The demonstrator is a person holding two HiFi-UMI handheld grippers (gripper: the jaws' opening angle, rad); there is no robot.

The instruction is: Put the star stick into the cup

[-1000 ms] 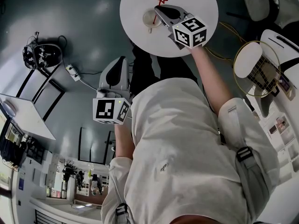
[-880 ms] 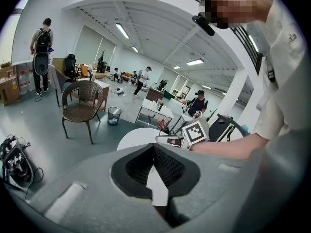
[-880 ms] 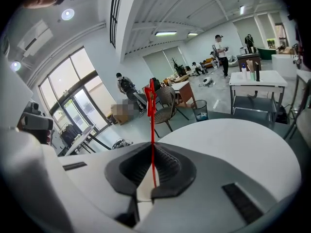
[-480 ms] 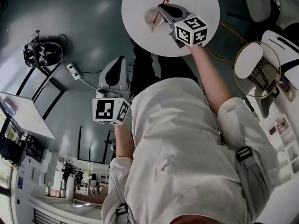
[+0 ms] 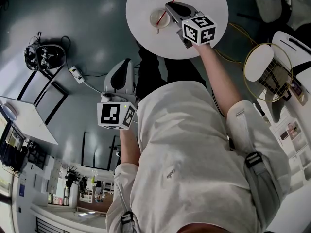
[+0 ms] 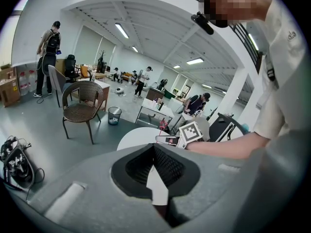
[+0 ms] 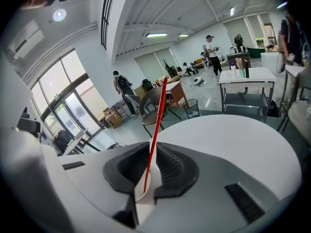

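Right arm reaches forward over the round white table (image 5: 214,4). The right gripper (image 5: 170,6) tilts down at the far side of the tabletop, its marker cube nearest the body. Left arm is bent at the elbow. The left gripper (image 5: 127,62) hangs over the grey floor, well apart from the table, pointing toward it.

Right gripper view: the jaws have just been opening and stand slightly apart. The star stick (image 7: 156,125) runs up between them, leaning a little right. It lies close against the left pad, with a gap showing to the right pad.

Left gripper view: the jaws are pressed together at the tips, nothing between them.

Head view: the cup (image 5: 156,18) stands on the table just left of the right gripper's tips. The stick's lower end sits inside the cup. Its shaft slants up past the jaws, and the red star outline is beyond them at the top. Nothing else can be made out in the cup.
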